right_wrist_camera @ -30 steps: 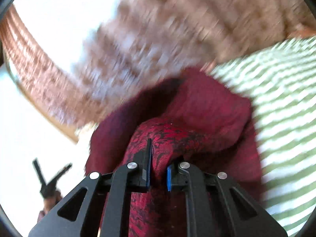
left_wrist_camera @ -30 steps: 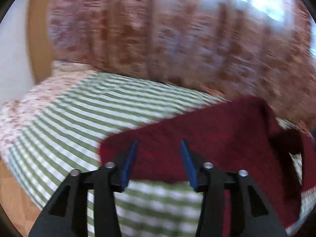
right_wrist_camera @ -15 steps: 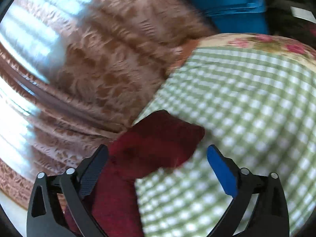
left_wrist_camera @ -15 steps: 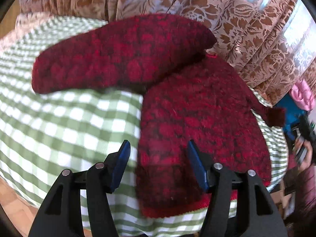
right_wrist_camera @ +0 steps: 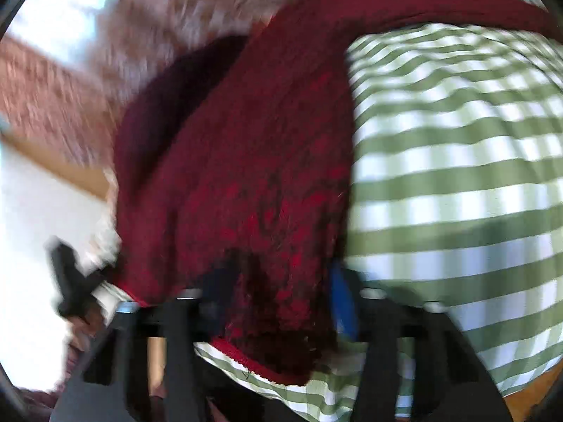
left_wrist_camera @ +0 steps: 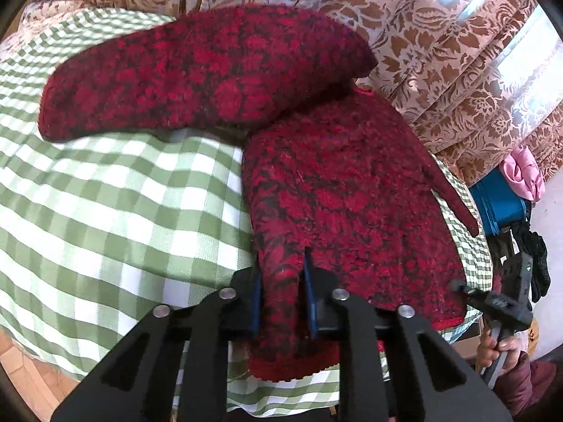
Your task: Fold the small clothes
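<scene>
Red-and-black knitted sweater [left_wrist_camera: 337, 190] lies flat on a green-and-white checked cloth [left_wrist_camera: 116, 204] that covers the table, its body running lengthwise from the hem at the near edge toward the floral curtains [left_wrist_camera: 440, 45] behind. One sleeve [left_wrist_camera: 197, 74] is folded across the top, its long axis crosswise, cuff pointing off to the left in the left wrist view; the other sleeve [left_wrist_camera: 454, 200] trails thinly toward the right edge of the cloth.

In the left wrist view the left gripper [left_wrist_camera: 281, 302] is nearly closed, its blue-padded fingers [left_wrist_camera: 309, 295] pinching a raised ridge of the sweater's near-left hem corner. The right gripper [left_wrist_camera: 506, 292] shows at the far right of that view, just off the hem's other corner.

The right wrist view is heavily motion-blurred. There the right gripper [right_wrist_camera: 278, 302] sits at the hem with the knit bunched between its fingers, the blue pad [right_wrist_camera: 343, 302] just beside the fabric's edge; whether it is actually clamped I cannot tell.
</scene>
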`<state>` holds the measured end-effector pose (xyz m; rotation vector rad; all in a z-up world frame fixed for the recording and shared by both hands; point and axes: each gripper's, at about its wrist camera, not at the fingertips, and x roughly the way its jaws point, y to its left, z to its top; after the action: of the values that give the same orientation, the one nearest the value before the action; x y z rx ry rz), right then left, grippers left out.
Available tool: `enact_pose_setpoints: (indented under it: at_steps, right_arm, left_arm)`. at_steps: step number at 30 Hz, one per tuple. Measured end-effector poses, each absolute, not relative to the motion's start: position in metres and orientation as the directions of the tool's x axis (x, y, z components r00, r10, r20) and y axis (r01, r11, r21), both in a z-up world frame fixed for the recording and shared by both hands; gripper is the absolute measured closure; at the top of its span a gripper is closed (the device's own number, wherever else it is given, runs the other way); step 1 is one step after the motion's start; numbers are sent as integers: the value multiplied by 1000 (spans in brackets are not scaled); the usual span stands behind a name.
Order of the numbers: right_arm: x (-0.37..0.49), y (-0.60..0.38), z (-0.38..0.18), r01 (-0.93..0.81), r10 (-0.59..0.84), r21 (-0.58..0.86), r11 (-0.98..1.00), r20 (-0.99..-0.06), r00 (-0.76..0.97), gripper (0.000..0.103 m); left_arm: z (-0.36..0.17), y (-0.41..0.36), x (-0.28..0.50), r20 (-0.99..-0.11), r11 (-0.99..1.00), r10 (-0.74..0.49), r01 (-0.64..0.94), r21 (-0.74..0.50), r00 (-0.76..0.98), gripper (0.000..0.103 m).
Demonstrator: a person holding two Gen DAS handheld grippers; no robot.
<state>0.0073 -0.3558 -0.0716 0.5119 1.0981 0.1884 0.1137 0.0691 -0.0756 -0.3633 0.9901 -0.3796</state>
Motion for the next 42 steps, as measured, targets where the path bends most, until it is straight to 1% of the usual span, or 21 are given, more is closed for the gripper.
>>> enact_pose_setpoints:
  at_steps: [1,4,7,12,13,15,16,17,18,19,21,23,27,31,34,35,36,37,38,40,42]
  right_arm:
    - [6,-355,-66,93,390,480,872,-797,460,83]
    - [-9,-365,-30,57,381,475,878,-766,518,86]
    - [-26,-367,-13,13,349,415,910,-782,516,86]
    - [-42,-361,-50,29,254,285,958,-891,376,87]
    - [-45,-362,-55,37,239,271,962,-901,363,87]
    - [-47,-365,-53,47,265,304,951,-888,375,86]
    - [-47,-367,-47,46,282,323,945,-879,384,78]
    - [-45,-368,-41,43,283,327,944,-872,399,70]
    - [-43,-370,-33,43,272,318,947,-865,423,44]
    - [-41,-373,-25,43,254,306,951,-853,456,25]
    - [-31,-369,-6,12,266,320,947,-808,525,24]
    - [-17,-358,0,-21,302,348,937,-779,550,23]
    - [11,-314,-8,-118,387,389,914,-743,547,20]
    - [34,-277,-25,-168,447,425,889,-734,512,20]
    - [46,-248,-30,-210,469,422,882,-739,484,20]
    - [50,-241,-33,-221,474,421,880,-742,474,20]
    - [51,-234,-36,-227,474,417,880,-747,466,20]
    - [56,-230,-37,-229,471,411,882,-753,460,20]
    - [60,-225,-39,-229,464,404,886,-759,456,20]
    - [70,-222,-41,-224,457,398,890,-766,452,20]
    - [81,-220,-41,-223,452,393,892,-769,453,20]
  left_arm:
    - [-71,73,111,-727,873,-471,145,-466,499,87]
    - [-45,84,102,-693,851,-505,164,-498,514,89]
    - [-35,82,87,-702,855,-508,194,-481,499,89]
    - [-79,65,67,-820,913,-407,158,-375,404,88]
    - [-85,65,64,-829,919,-394,155,-362,398,86]
    - [-85,73,60,-820,919,-390,124,-374,419,70]
    - [-81,79,60,-811,915,-395,104,-390,433,58]
    - [-77,86,61,-796,911,-396,84,-404,458,54]
    - [-68,97,63,-780,913,-374,53,-405,502,52]
    - [-61,108,66,-770,918,-348,25,-397,534,48]
    - [-53,138,78,-761,915,-288,-67,-397,582,42]
    - [-49,174,89,-750,894,-211,-186,-407,627,28]
    - [-53,227,108,-732,826,-174,-308,-472,658,26]
    - [-63,244,144,-743,822,-131,-348,-452,656,24]
    - [-75,239,176,-747,825,-124,-351,-444,653,19]
    - [-82,238,185,-755,829,-145,-338,-446,640,23]
    - [-88,235,193,-761,835,-165,-322,-446,627,31]
    - [-93,229,203,-772,850,-188,-293,-438,607,64]
    - [-96,223,210,-793,879,-167,-276,-389,586,80]
    - [-89,215,213,-776,900,-152,-239,-365,613,93]
    - [-68,222,210,-729,897,-110,-249,-365,675,93]
